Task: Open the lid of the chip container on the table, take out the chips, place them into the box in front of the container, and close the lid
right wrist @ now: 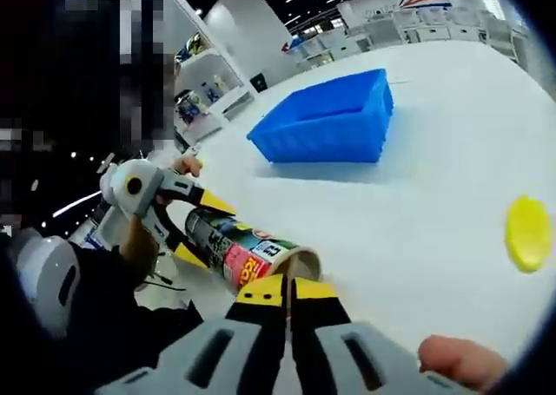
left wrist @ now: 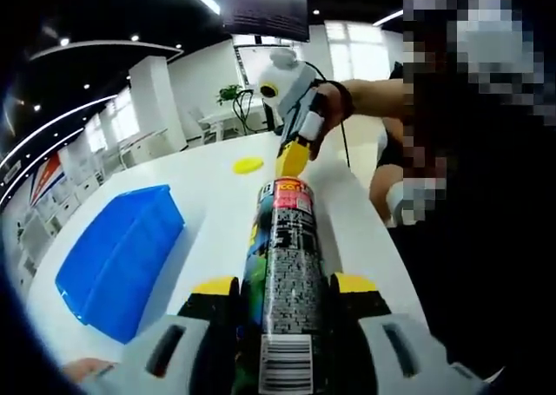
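Note:
The chip can [left wrist: 285, 265], a dark printed tube with a red band near its mouth, lies lengthwise between my left gripper's [left wrist: 285, 286] jaws, which are shut on it. Its mouth is open and points away from me. My right gripper [left wrist: 293, 159] comes in from the upper right with its yellow tips together just past that mouth. In the right gripper view my right gripper [right wrist: 287, 292] is shut, right beside the open mouth of the can [right wrist: 248, 254], and the left gripper [right wrist: 201, 230] clamps the can's middle. The yellow lid [right wrist: 527, 232] lies loose on the table. I see no chips.
The blue box [left wrist: 122, 256] stands on the white table [left wrist: 217, 204] to the left of the can, and shows as the blue box [right wrist: 334, 117] beyond the can in the right gripper view. The lid [left wrist: 248, 164] lies farther back. A person's body fills the right side.

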A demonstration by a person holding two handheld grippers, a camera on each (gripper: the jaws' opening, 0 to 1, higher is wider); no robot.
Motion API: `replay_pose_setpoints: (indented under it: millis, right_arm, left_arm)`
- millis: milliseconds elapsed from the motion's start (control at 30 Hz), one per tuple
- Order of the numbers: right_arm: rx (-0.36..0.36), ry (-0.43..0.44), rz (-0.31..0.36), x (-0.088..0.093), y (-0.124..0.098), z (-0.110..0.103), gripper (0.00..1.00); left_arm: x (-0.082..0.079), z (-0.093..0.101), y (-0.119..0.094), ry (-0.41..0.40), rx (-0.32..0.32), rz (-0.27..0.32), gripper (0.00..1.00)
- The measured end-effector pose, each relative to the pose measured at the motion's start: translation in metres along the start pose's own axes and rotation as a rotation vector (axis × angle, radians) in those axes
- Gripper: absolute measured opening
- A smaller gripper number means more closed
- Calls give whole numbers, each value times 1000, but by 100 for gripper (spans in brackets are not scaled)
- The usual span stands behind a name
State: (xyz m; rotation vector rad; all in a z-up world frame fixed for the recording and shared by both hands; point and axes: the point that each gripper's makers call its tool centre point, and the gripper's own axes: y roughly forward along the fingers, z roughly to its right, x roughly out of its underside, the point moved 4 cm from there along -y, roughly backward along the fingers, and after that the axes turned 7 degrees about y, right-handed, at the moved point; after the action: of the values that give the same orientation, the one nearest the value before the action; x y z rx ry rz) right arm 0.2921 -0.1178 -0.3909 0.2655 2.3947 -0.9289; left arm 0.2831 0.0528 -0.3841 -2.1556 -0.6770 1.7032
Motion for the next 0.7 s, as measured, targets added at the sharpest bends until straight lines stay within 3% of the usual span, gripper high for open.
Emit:
replay_pose_setpoints:
  millis: [100,300,400,467,533,667,700]
  right_arm:
    - [-79,89,-8,0,2,1,2]
    - [-265,362,-25,4,11,9,2]
    - [-264,342,-15,6,15,8,1]
    - [-224,318,-23,5,13,7,0]
    - [-131,278,-45,5,12,5,0]
    - [78,38,-21,-1,4,-1,0]
    - [148,-57,1,-3,2,-3,0]
  left_arm:
    - [0,0,0,-2,-1,7,43]
    - [1,-2,-1,-24,1,20,43]
    - [0,-1,0,-25,1,31,43]
    - [1,-1,0,-25,4,30,43]
    - [0,-1,0,-19,5,27,43]
    - [0,-1,0,-13,2,26,43]
    - [0,0,0,-11,1,28,43]
